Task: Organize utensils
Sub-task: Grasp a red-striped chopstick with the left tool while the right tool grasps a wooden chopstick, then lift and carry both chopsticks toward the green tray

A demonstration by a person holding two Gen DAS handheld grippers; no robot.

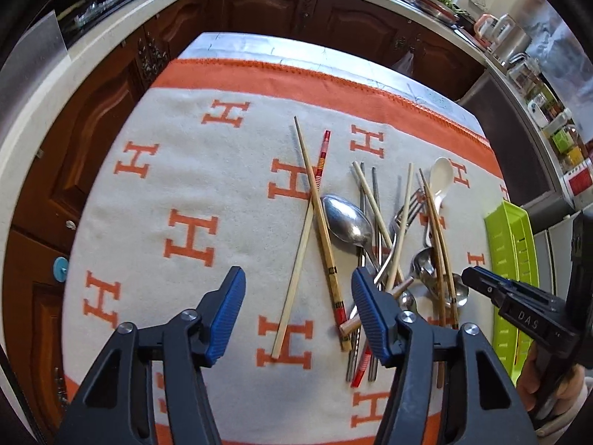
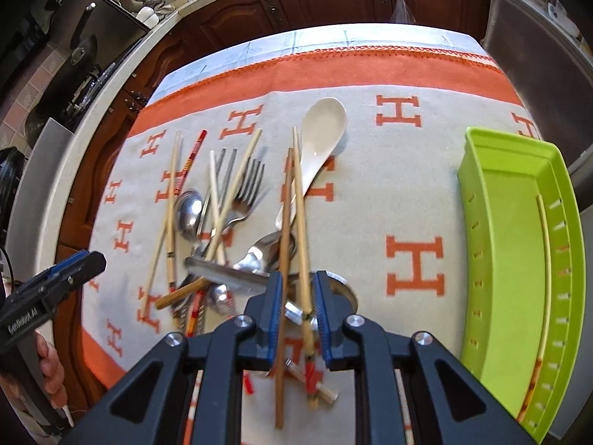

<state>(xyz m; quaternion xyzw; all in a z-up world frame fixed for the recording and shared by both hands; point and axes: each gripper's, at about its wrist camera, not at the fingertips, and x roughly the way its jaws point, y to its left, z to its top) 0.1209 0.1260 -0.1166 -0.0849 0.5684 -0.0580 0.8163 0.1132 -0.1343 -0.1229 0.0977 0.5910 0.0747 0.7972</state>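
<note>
A jumble of utensils lies on the H-patterned cloth (image 1: 192, 200): chopsticks, a metal spoon (image 1: 346, 218), a fork (image 2: 246, 189) and a white ceramic spoon (image 2: 322, 126). My left gripper (image 1: 298, 282) is open just above the cloth, with a pale chopstick (image 1: 296, 270) and a patterned chopstick (image 1: 326, 244) lying between its fingers. My right gripper (image 2: 298, 289) is open a little and straddles a brown chopstick (image 2: 285, 222) and a pale bamboo one (image 2: 300, 200) on the right of the pile. The pads do not visibly press them. One chopstick (image 2: 545, 259) lies in the green tray (image 2: 478, 141).
The green tray (image 1: 511, 241) sits at the right edge of the cloth. Dark wooden cabinets and a pale counter ring the table. A hand (image 2: 52, 367) holds the left gripper's handle (image 2: 37, 304) at the left. The cloth's left half holds no utensils.
</note>
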